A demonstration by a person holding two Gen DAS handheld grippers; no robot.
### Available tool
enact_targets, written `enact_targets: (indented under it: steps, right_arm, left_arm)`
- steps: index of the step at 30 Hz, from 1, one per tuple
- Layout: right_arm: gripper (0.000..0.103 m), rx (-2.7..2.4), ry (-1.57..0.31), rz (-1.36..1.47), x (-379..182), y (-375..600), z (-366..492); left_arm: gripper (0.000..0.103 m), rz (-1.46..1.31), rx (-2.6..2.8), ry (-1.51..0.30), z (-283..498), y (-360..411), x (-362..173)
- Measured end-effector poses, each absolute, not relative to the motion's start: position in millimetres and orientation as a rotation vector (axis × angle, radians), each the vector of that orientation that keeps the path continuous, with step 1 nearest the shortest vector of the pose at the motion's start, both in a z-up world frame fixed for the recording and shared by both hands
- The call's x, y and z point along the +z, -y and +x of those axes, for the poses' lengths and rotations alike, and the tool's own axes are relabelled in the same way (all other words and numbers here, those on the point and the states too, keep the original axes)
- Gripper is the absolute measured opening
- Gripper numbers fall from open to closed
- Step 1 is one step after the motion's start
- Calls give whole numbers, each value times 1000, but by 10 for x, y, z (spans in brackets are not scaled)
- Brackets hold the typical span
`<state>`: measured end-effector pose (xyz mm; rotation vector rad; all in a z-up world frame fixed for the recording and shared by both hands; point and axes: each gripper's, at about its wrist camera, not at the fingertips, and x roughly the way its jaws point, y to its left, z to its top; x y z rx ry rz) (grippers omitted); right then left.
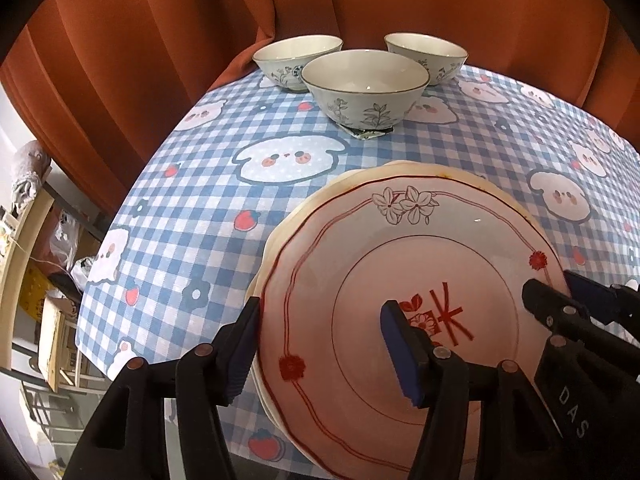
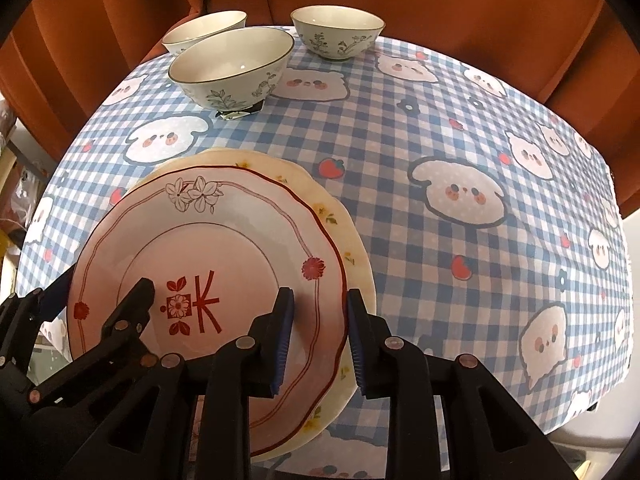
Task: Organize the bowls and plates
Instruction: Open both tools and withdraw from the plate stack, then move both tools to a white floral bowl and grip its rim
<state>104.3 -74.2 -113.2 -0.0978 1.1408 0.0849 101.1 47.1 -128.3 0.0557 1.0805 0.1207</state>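
Note:
A pink plate with red line pattern [image 1: 384, 264] [image 2: 208, 248] lies on top of a cream plate [image 1: 408, 170] [image 2: 344, 232] near the table's front edge. My left gripper [image 1: 320, 348] is open, its jaws straddling the pink plate's left rim. My right gripper [image 2: 320, 344] is open, its jaws straddling the stack's right rim; it also shows in the left wrist view [image 1: 560, 300]. Three floral bowls stand at the far edge: left [image 1: 298, 58] [image 2: 204, 32], middle [image 1: 364, 88] [image 2: 232, 68], right [image 1: 426, 58] [image 2: 338, 34].
The table has a blue checked cloth [image 1: 208, 184] [image 2: 460, 152] with bear prints. An orange curtain [image 1: 160, 40] hangs behind. Shelves and clutter [image 1: 36, 280] stand off the table's left. A small dark scrap [image 1: 368, 133] lies under the middle bowl.

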Motion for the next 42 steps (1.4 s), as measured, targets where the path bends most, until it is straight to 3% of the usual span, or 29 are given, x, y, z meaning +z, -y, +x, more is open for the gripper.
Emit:
enact_targets:
  steps: [10,16,23,42]
  right_arm:
    - [35,85,-1158,-41,-1119,787,990]
    - [51,84,-1139,-20,-1006,807,998]
    - [61,145,-1091,7,-777,773,1143]
    - [68,198,-986,16,-410,661,2178]
  left_arm:
    - [76,26,70,-1101,1027,-507,-1278]
    - [80,-14,50,-1127,1083,-629,-1190]
    - [80,-20,53,-1070,1234,-741,-962]
    - [80,-28,137,-989,2228,-917,-652]
